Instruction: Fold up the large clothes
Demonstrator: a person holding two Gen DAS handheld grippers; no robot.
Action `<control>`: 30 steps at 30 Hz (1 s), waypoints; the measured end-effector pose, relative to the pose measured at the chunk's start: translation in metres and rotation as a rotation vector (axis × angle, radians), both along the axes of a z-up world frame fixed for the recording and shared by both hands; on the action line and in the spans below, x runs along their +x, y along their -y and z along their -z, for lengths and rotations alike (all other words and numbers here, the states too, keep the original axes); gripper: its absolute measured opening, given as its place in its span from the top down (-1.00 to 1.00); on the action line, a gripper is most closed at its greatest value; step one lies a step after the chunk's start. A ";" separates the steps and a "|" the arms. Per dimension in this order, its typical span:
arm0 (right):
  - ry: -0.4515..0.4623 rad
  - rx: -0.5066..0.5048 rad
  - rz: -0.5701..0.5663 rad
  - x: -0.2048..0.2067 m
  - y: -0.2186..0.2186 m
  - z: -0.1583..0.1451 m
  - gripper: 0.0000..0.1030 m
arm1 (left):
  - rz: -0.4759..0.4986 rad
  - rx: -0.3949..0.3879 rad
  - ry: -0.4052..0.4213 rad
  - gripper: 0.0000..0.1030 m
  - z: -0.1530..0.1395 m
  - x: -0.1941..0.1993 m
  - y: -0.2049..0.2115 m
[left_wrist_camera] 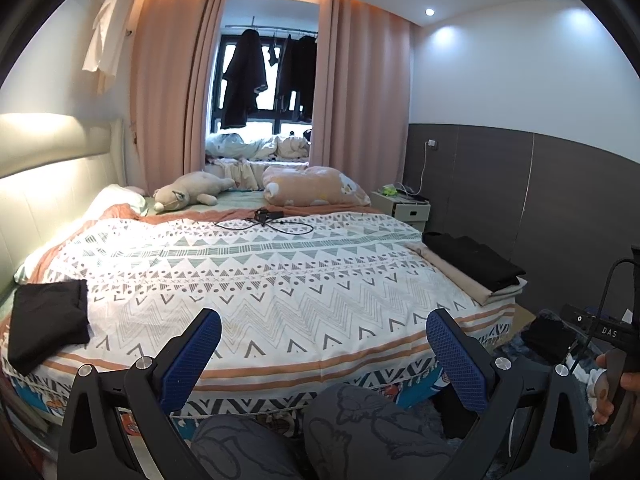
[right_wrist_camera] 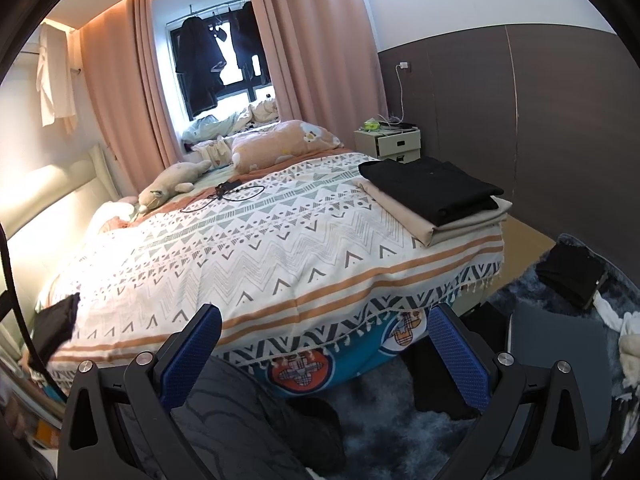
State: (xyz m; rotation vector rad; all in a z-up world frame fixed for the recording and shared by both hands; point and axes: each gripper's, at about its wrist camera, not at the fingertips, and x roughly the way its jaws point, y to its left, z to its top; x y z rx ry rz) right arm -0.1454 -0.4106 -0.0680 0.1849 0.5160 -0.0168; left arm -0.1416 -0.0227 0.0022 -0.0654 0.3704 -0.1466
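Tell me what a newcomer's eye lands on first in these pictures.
The big patterned bedspread fills the middle of both views. A black folded garment on a beige one forms a stack at the bed's near right corner, and another black folded garment lies at the near left edge. Both the left gripper and right gripper hang open and empty before the bed.

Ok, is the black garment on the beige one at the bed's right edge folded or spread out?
Folded. The black garment lies as a neat rectangle with layered edges on the folded beige garment.
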 end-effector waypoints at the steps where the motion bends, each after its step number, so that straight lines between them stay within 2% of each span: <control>1: -0.001 -0.002 -0.001 -0.001 -0.001 0.000 -1.00 | 0.000 0.001 -0.002 -0.99 0.000 0.001 -0.001; 13: -0.006 -0.003 -0.011 -0.002 -0.001 0.002 -1.00 | 0.016 -0.016 -0.015 -0.99 0.003 -0.001 -0.001; 19: -0.008 -0.002 -0.013 -0.003 0.000 0.002 -1.00 | 0.011 0.016 -0.011 -0.99 0.005 -0.006 0.005; 30: -0.009 -0.002 -0.011 -0.004 -0.001 0.003 -1.00 | 0.006 0.000 -0.007 -0.99 0.004 -0.012 0.004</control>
